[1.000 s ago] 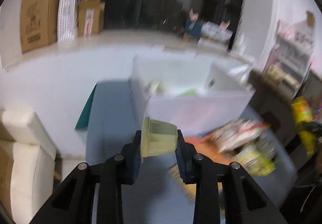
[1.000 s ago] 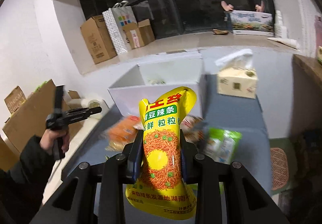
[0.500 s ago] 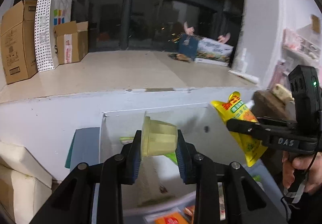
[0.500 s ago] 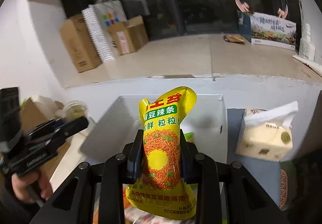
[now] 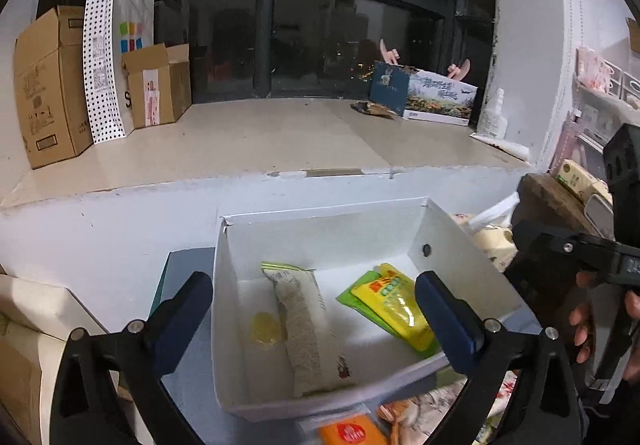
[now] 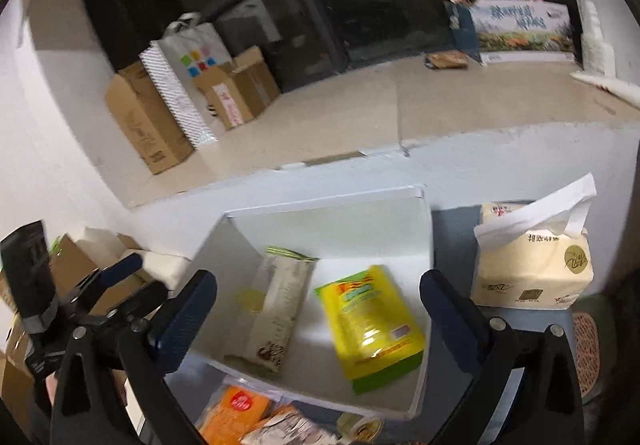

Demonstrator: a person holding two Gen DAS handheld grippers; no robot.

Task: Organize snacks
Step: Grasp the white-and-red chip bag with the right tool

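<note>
A white open box (image 5: 320, 229) (image 6: 422, 365) stands on a blue table. In it lie a pale yellow jelly cup (image 5: 264, 328) (image 6: 249, 300), a long beige snack pack (image 5: 308, 329) (image 6: 278, 313), and a yellow spicy-strip bag (image 5: 394, 305) (image 6: 370, 321) on a green pack (image 5: 352, 299). My left gripper (image 5: 314, 325) is open and empty above the box. My right gripper (image 6: 318, 321) is open and empty above the box. The right gripper also shows at the right of the left wrist view (image 5: 568, 245); the left gripper shows at the left of the right wrist view (image 6: 100, 297).
Loose snacks lie before the box: an orange pack (image 5: 352, 433) (image 6: 236, 411) and others (image 6: 288, 431). A tissue pack (image 6: 532, 265) stands right of the box. A low wall ledge (image 5: 240, 149) behind carries cardboard boxes (image 5: 48, 85) and a dotted bag (image 5: 104, 65).
Both grippers have opened over the box. The jelly cup has dropped from the left gripper and the yellow bag from the right; both now lie in the box.
</note>
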